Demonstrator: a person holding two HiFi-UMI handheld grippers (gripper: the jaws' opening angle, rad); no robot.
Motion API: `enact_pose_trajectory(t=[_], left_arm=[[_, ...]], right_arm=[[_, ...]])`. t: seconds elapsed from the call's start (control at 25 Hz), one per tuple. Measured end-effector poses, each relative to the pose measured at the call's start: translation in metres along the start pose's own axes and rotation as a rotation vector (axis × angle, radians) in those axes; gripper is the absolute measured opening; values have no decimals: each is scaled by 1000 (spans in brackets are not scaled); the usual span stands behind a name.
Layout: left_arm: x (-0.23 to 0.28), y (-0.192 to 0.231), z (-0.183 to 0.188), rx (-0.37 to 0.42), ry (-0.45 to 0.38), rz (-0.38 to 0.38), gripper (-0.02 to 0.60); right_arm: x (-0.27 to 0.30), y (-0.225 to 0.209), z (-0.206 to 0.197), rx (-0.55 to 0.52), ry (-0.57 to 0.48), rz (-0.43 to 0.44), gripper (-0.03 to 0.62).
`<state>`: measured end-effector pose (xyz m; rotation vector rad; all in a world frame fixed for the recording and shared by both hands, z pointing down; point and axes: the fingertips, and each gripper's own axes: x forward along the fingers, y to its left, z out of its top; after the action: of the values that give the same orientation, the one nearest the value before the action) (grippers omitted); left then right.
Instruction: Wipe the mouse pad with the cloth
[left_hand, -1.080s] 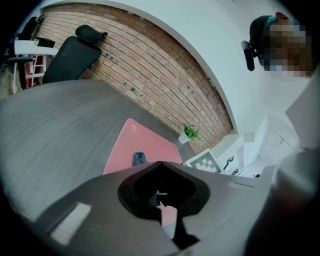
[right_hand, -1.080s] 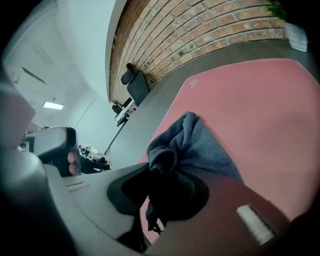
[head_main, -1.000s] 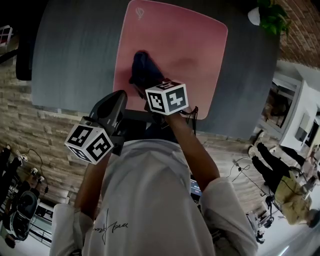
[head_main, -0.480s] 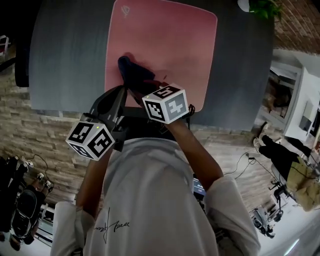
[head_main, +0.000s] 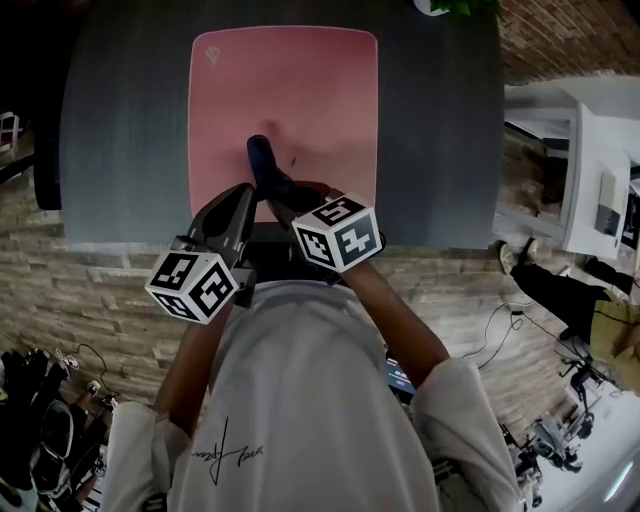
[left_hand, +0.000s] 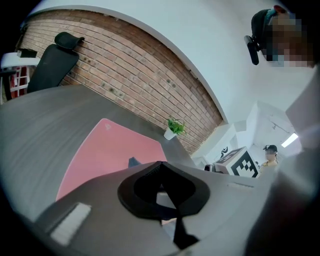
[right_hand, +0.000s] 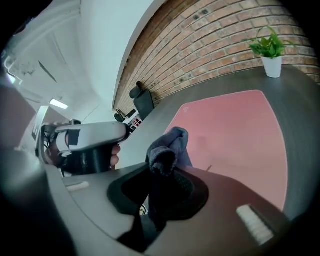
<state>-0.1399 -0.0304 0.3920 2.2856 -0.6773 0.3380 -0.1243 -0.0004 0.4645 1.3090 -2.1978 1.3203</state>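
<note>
A pink mouse pad (head_main: 285, 90) lies on the dark grey table (head_main: 120, 130). My right gripper (head_main: 285, 195) is shut on a dark blue cloth (head_main: 266, 168), which rests on the pad's near middle part. In the right gripper view the cloth (right_hand: 167, 147) bunches up between the jaws of the right gripper (right_hand: 162, 172), over the pad (right_hand: 235, 130). My left gripper (head_main: 240, 197) hovers at the pad's near edge, just left of the cloth, jaws together with nothing in them. The left gripper view shows the left gripper (left_hand: 161, 170), the pad (left_hand: 110, 150) and a tip of the cloth (left_hand: 133, 161).
A small potted plant (right_hand: 270, 50) stands at the table's far right corner, by a brick wall. A black office chair (left_hand: 52, 60) is beyond the table's left side. The table's near edge (head_main: 420, 240) runs just under the grippers.
The right gripper has dragged the cloth rightwards, from the pad's near left part to its near middle. The left gripper has stayed beside it. The head view has turned.
</note>
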Motion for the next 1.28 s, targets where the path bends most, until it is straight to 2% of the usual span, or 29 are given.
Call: enact_pose_trajectory(t=[0.56, 0.92, 1.12, 1.28], left_arm=[[-9, -69, 15, 74, -61, -57, 9], [-10, -93, 36, 152, -81, -97, 9], [-6, -100, 38, 157, -74, -99, 9], [-5, -106, 44, 167, -69, -113, 9]], right_arm=[[-71, 12, 11, -75, -103, -27, 64], [-107, 22, 29, -134, -177, -46, 64], [-125, 20, 37, -142, -206, -42, 62], [-135, 16, 45, -178, -244, -111, 57]])
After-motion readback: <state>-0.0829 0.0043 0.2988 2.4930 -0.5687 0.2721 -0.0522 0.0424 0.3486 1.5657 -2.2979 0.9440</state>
